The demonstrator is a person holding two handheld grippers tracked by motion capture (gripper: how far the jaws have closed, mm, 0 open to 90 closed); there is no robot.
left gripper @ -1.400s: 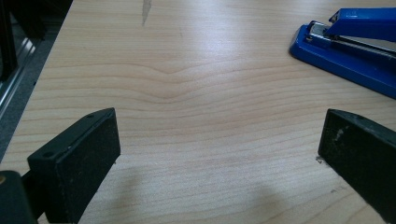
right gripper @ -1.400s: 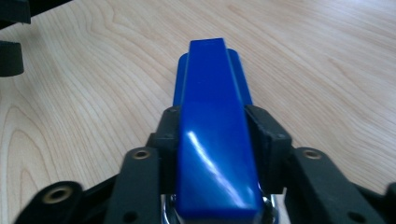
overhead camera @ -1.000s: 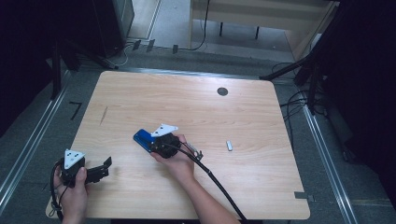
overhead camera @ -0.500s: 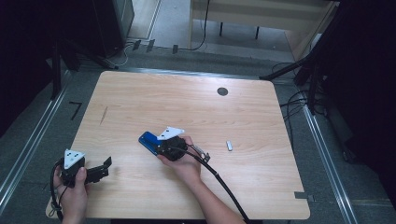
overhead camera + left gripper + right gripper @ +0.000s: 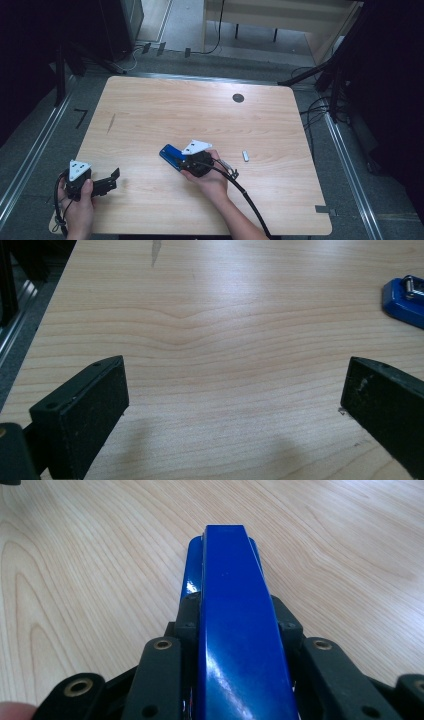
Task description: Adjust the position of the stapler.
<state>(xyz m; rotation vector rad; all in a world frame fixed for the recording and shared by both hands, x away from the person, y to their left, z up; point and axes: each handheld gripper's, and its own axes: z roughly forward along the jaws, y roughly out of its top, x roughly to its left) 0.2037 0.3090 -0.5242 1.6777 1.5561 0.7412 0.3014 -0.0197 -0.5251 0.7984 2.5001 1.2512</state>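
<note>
A blue stapler lies low over the middle of the wooden table, and my right gripper is shut on its rear part. In the right gripper view the stapler runs straight out between the jaws, its nose pointing away over the wood. My left gripper rests at the table's near left corner, held by a hand. In the left gripper view the gripper stands wide open with bare wood between its jaws. The stapler's end shows at the far right of that view.
A small silver piece lies on the table to the right of the right hand. A black round grommet sits near the far edge. A dark streak marks the wood at left. Cables and metal rails border the table.
My right gripper has shifted a little to the right and nearer, carrying the blue stapler. The left gripper has stayed in place, open.
</note>
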